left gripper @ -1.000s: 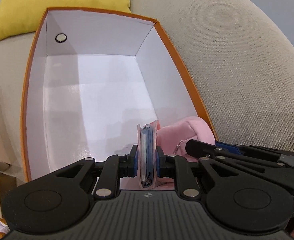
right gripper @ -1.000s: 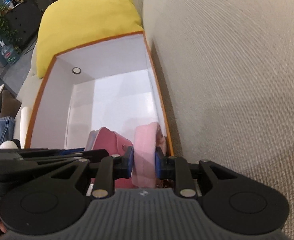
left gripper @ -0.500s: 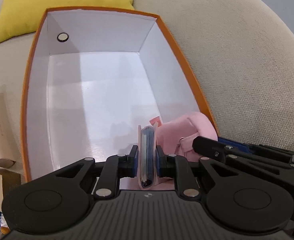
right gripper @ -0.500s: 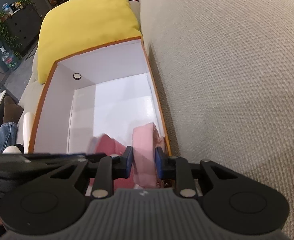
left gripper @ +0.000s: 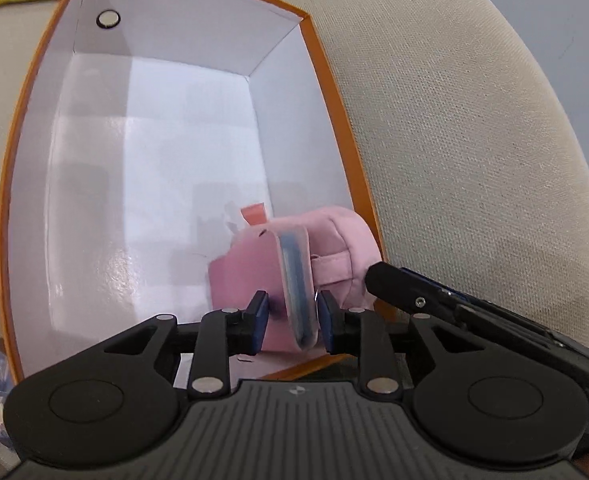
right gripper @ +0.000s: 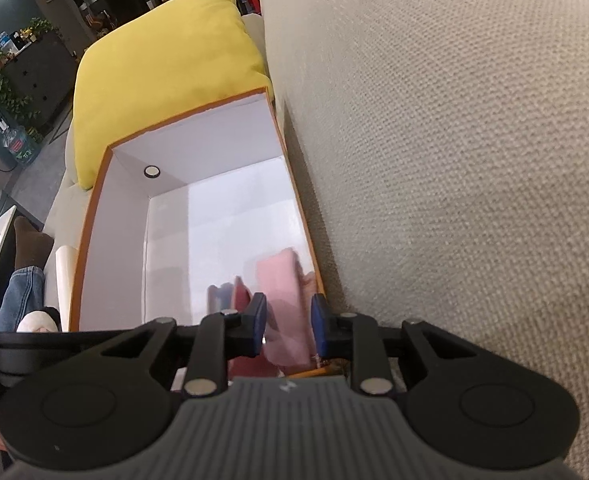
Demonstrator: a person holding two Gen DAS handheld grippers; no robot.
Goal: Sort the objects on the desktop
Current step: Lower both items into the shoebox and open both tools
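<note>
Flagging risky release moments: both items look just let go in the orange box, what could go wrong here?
1. The card holder leans tilted between the open left tongs; withdrawing could snag or topple it.
2. The pink pouch, blurred, sits between the open right tongs by the box wall; retreat may drag it.

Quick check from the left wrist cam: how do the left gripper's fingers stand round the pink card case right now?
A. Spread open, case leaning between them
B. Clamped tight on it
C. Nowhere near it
A: the left gripper has daylight at its left pad, and the card case leans tilted in the box.
</note>
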